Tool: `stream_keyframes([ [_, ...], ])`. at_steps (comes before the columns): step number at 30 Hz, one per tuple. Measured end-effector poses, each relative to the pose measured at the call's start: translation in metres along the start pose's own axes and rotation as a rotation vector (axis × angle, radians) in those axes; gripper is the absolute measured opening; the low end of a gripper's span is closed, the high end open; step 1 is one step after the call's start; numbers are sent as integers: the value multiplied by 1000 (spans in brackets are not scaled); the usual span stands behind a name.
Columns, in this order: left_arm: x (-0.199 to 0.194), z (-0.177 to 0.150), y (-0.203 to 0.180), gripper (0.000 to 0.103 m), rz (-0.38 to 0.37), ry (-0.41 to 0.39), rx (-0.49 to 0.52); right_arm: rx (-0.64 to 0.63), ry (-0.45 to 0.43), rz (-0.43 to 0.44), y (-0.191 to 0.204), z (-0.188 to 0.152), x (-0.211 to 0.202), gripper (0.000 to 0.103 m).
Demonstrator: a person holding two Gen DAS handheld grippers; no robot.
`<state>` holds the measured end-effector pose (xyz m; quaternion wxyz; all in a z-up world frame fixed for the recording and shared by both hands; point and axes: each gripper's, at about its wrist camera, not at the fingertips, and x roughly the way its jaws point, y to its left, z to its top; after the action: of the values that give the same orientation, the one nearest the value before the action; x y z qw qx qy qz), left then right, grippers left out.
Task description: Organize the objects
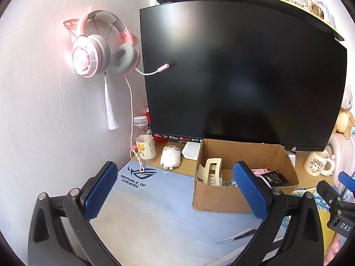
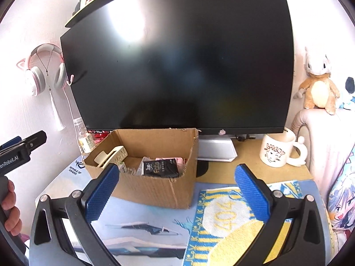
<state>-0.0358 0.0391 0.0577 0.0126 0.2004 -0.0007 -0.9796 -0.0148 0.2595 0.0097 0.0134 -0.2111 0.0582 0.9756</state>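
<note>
Cardboard box (image 2: 153, 173) w/ half-hidden items, L tongs (image 1: 175, 190) & R tongs (image 2: 177, 190) both agape, empty

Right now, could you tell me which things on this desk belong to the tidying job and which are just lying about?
Belongs to the job:
- cardboard box
- cream hair claw in it
- black packet in it
- left gripper and right gripper, both open and empty

Just lying about:
- monitor
- pink headset
- bottle
- white mouse
- mug
- plush toy

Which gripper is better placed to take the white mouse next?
Left. The mouse lies just ahead of the open left gripper; the right gripper faces the box.
</note>
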Motion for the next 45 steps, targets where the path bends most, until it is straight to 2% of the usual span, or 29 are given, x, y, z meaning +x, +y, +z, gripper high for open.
stream_keyframes([
  [7, -12, -14, 15, 103, 5, 3, -59, -42, -14, -3, -2, -12, -20, 103],
  [12, -17, -34, 18, 103, 42, 1, -33, -57, -22, 3, 3, -22, -28, 103],
  [14, -16, -43, 19, 103, 46, 8, -17, -65, -29, -19, 7, -25, -28, 103],
  [21, -3, -55, 22, 103, -2, 20, -64, -85, -2, -8, 11, -39, -20, 103],
  [26, 2, -62, 2, 103, 27, -6, 20, -120, -7, -33, 16, -50, -13, 103],
  [33, 12, -71, -21, 103, 4, 35, 93, -81, 10, -20, 12, -56, -5, 103],
  [37, 16, -73, -23, 103, -9, 57, 81, -54, 47, 14, 11, -60, 0, 103],
  [40, 20, -74, -22, 103, -24, 82, 67, -78, 42, 4, 15, -65, 1, 103],
  [45, 22, -74, -21, 103, -3, 79, 67, -95, 36, -10, 17, -67, 2, 103],
])
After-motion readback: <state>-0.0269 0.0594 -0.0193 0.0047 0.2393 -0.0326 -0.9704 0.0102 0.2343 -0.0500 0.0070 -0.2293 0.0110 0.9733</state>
